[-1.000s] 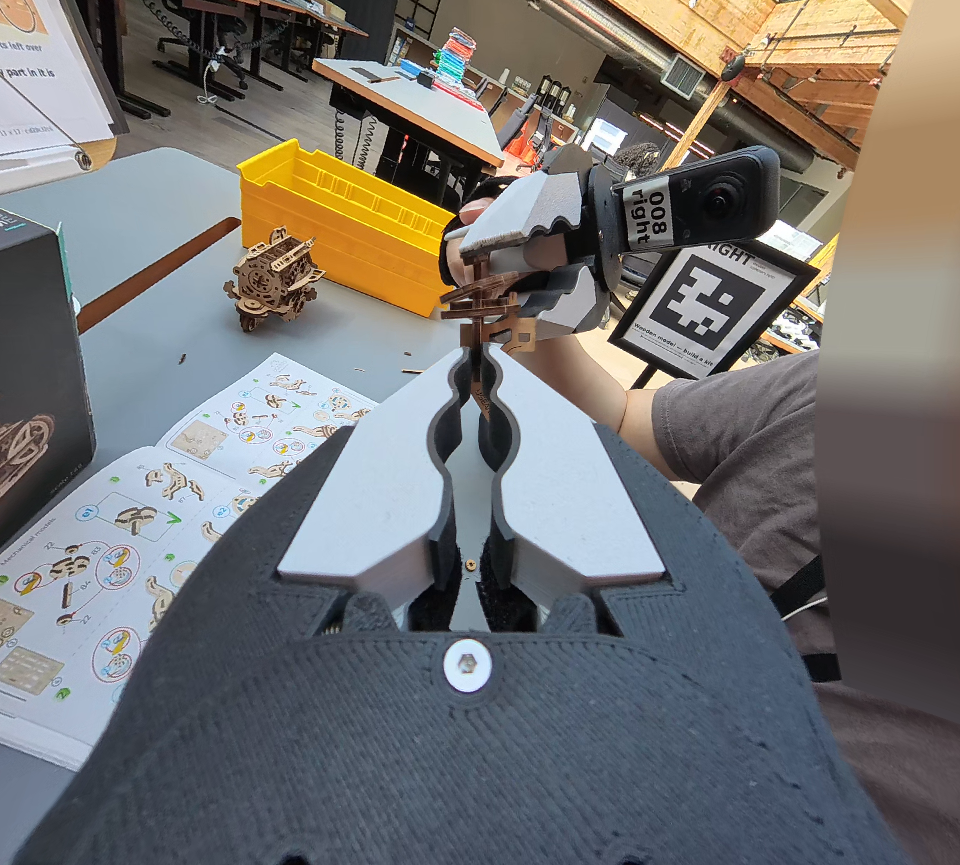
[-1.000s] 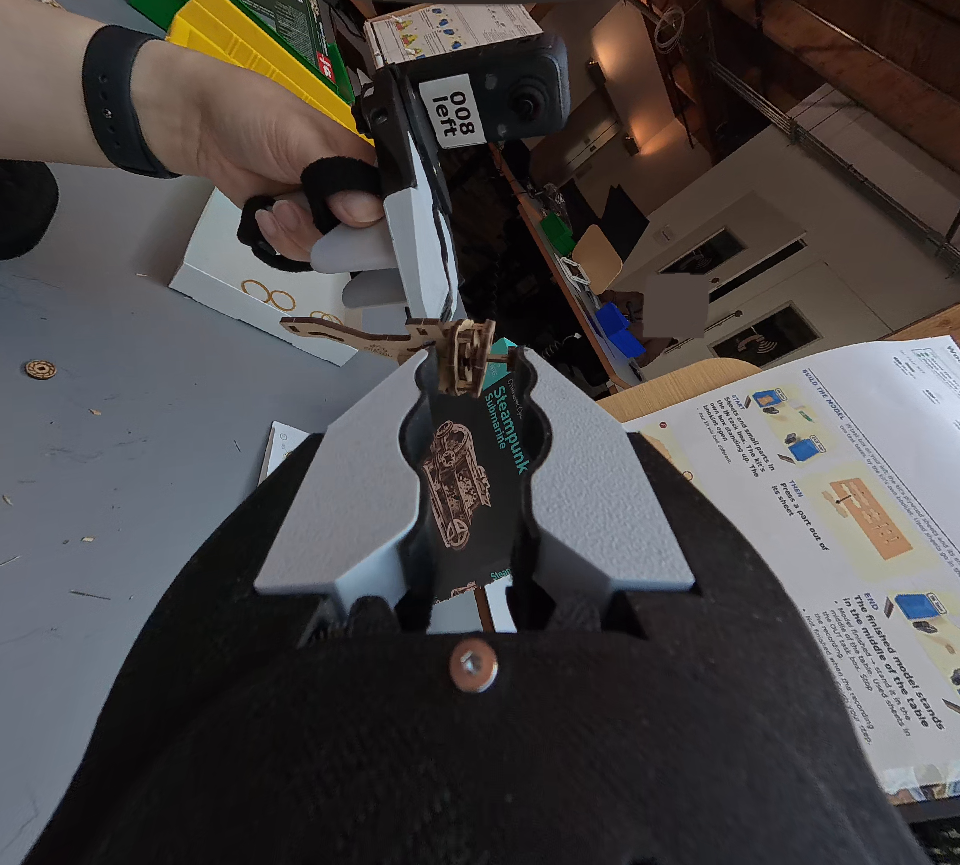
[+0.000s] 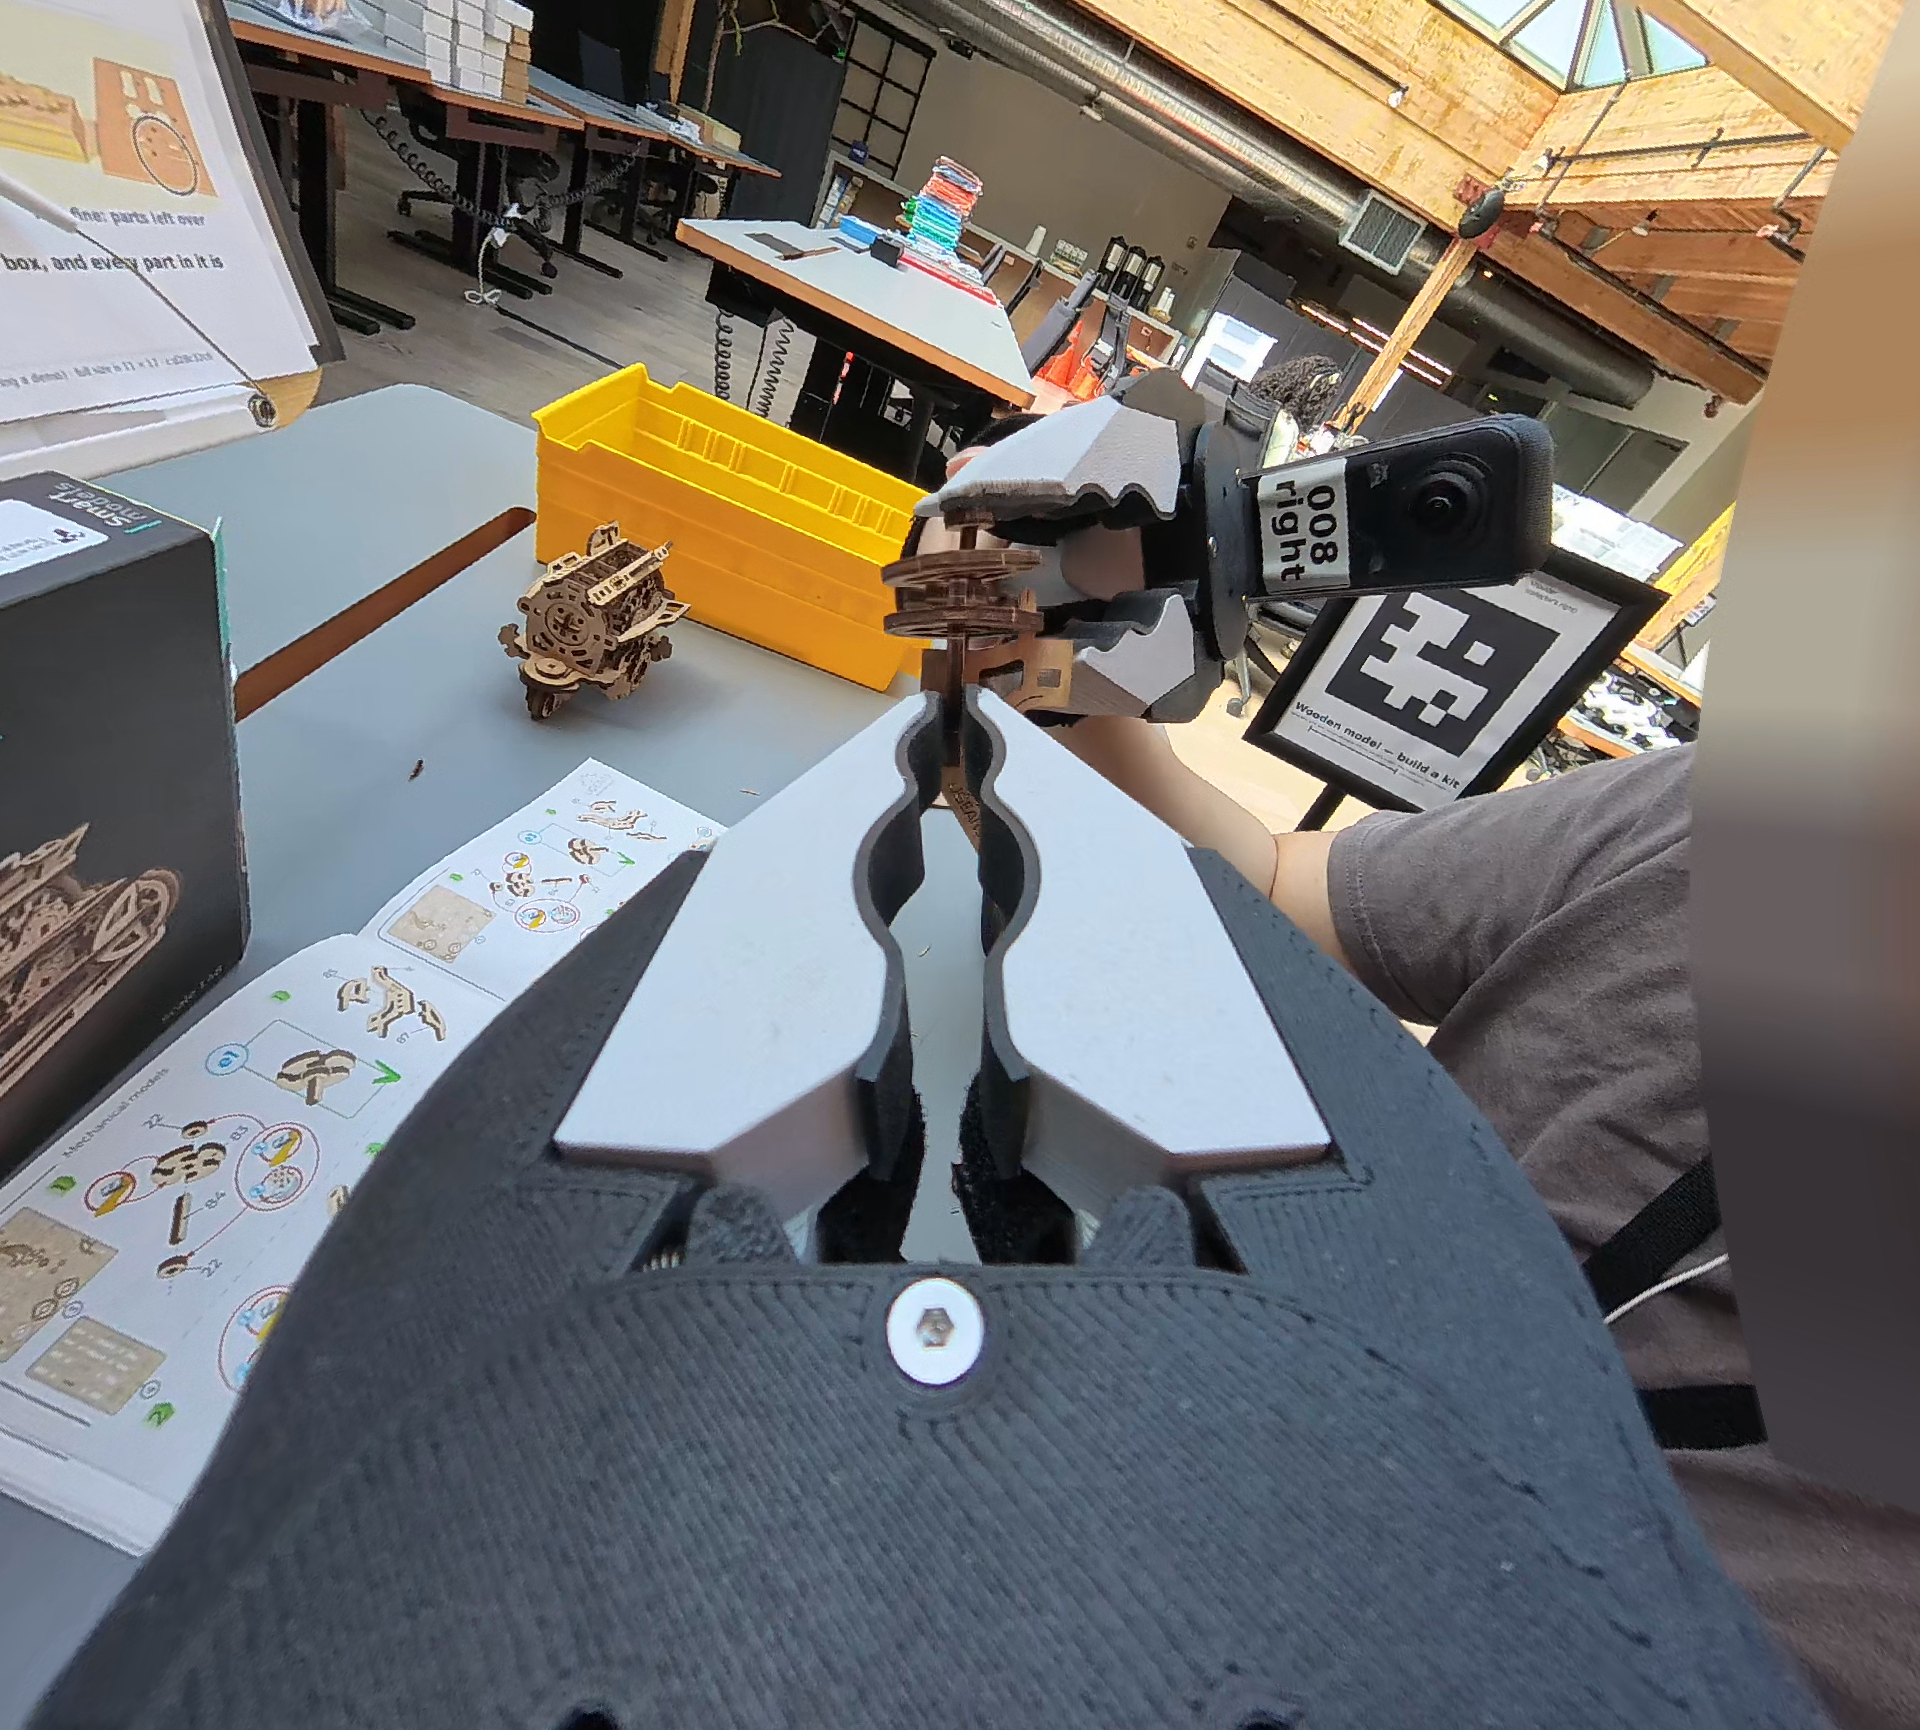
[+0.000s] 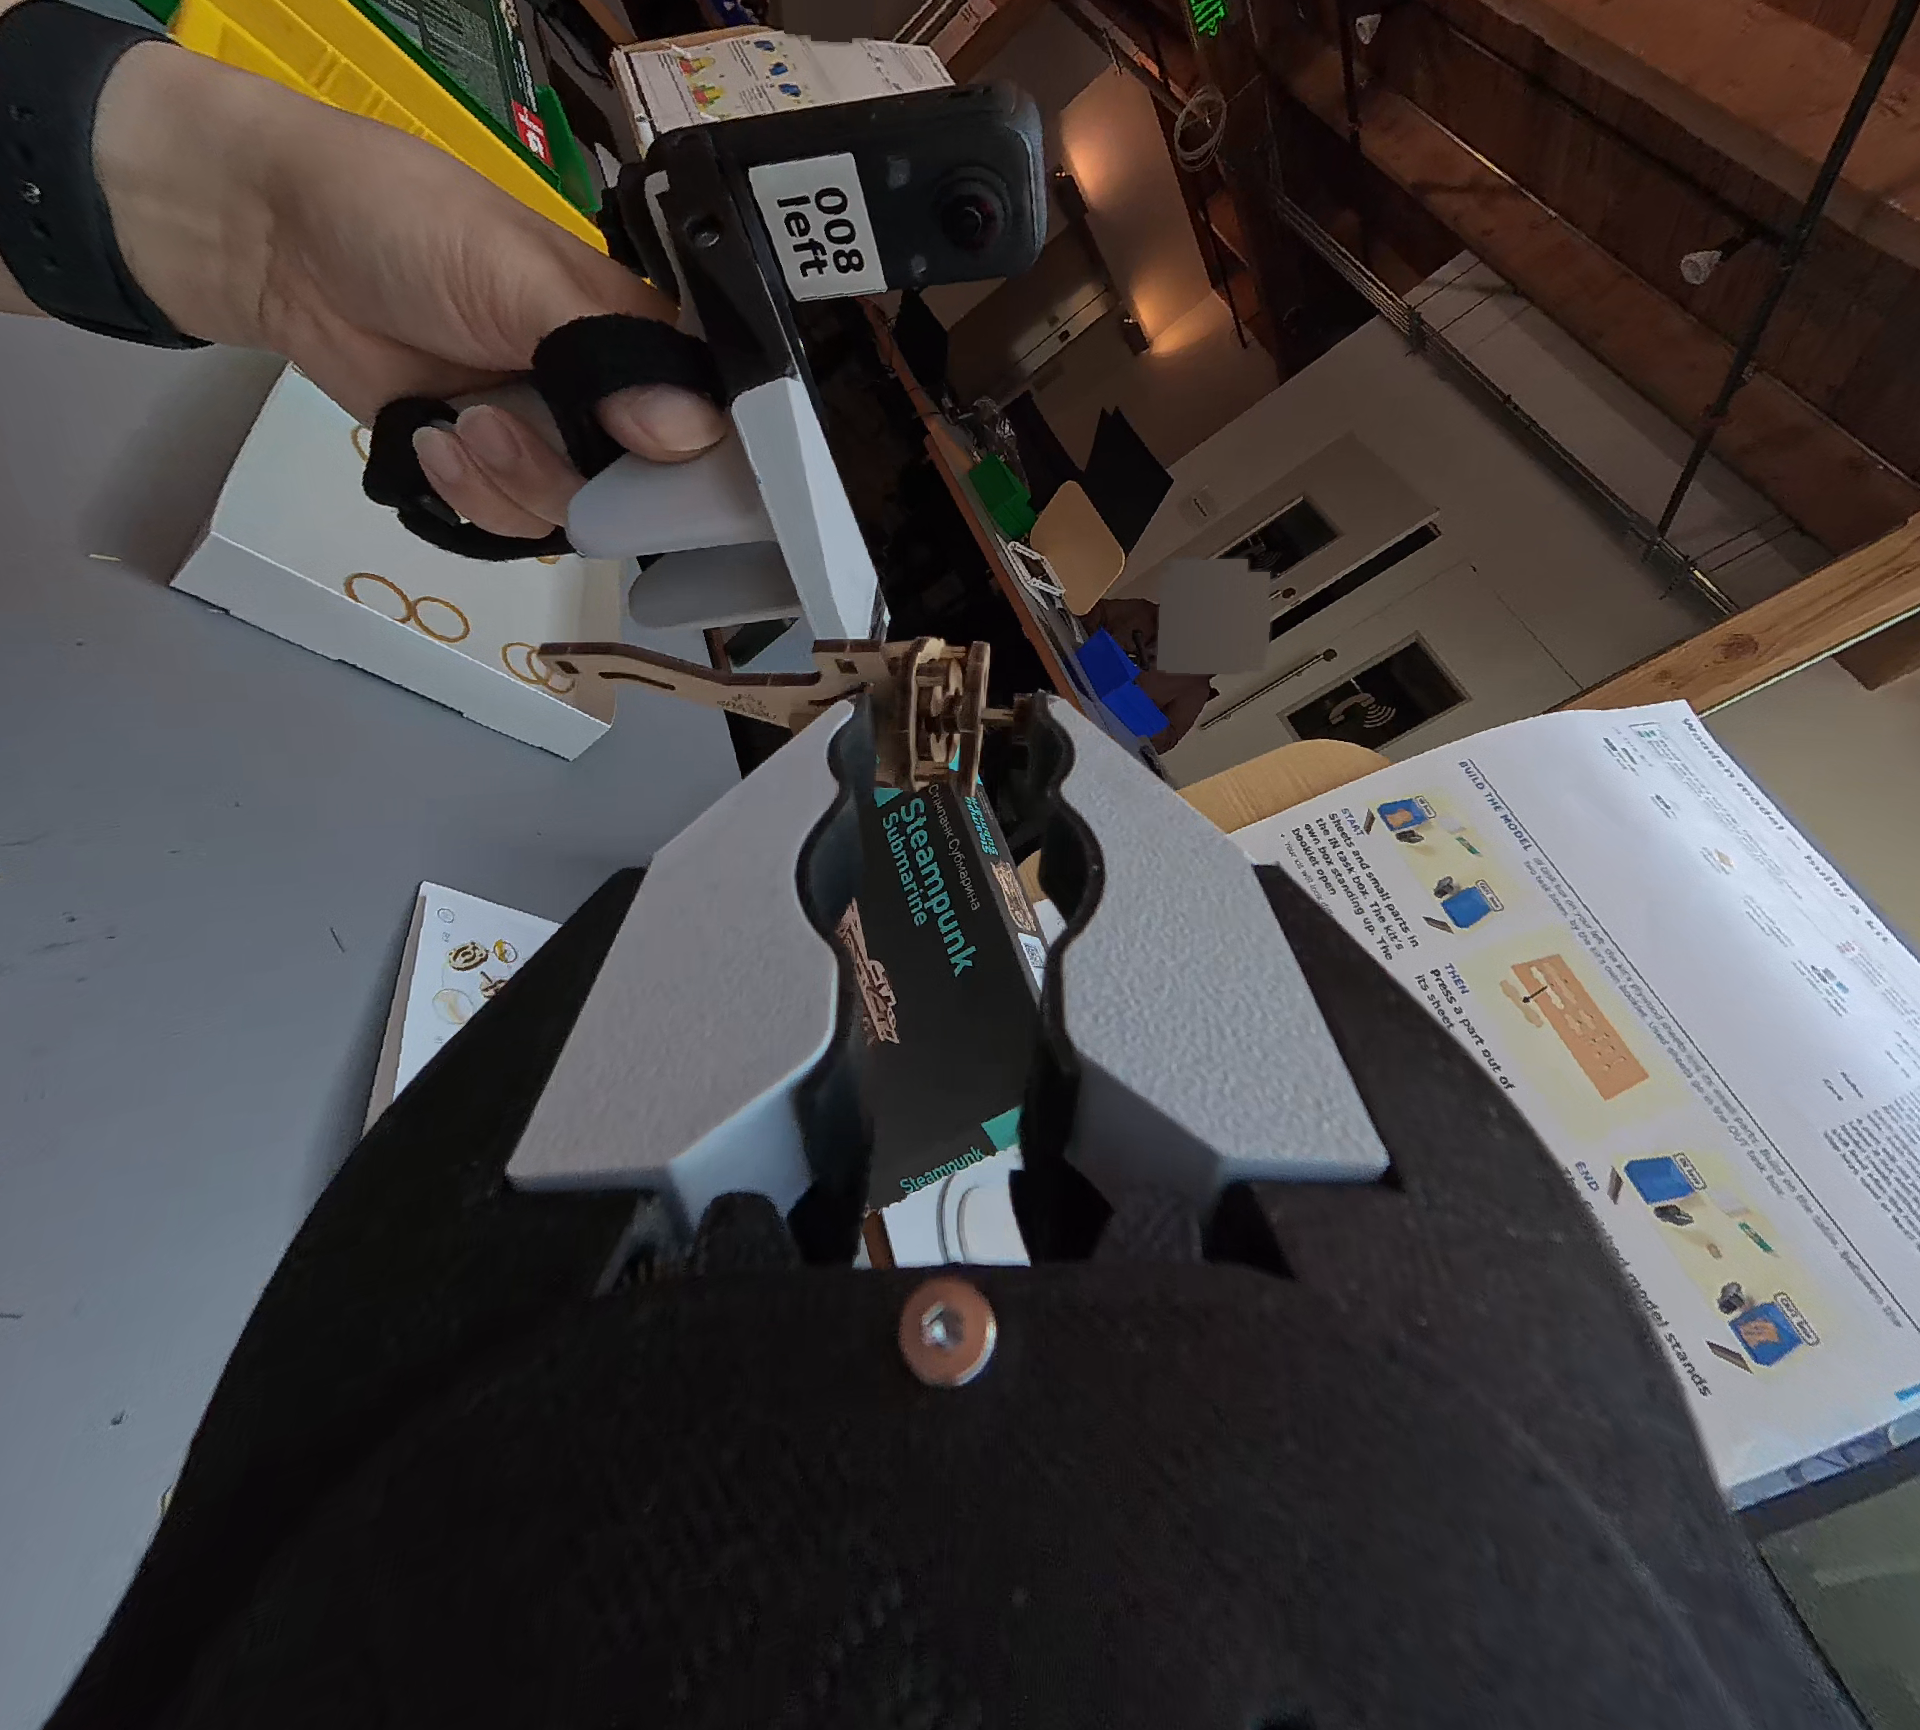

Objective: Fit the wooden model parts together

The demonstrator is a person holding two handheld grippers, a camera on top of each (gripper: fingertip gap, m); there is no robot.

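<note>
Gripper left [image 3: 951, 709] pinching flat wooden strip [image 4: 707, 678], gripper right [image 4: 945, 719] clamping gear cluster [image 3: 961, 584]

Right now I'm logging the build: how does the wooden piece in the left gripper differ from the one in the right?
The flat wooden strip in the left gripper is long and thin; the gear cluster in the right gripper is compact and layered. Both are laser-cut wood, clamped, meeting mid-air.

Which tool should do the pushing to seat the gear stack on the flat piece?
Probably the right tool: it grips the gear stack, the small piece, at its tips. The left tool is shut on the flat piece's edge, better for bracing.
</note>
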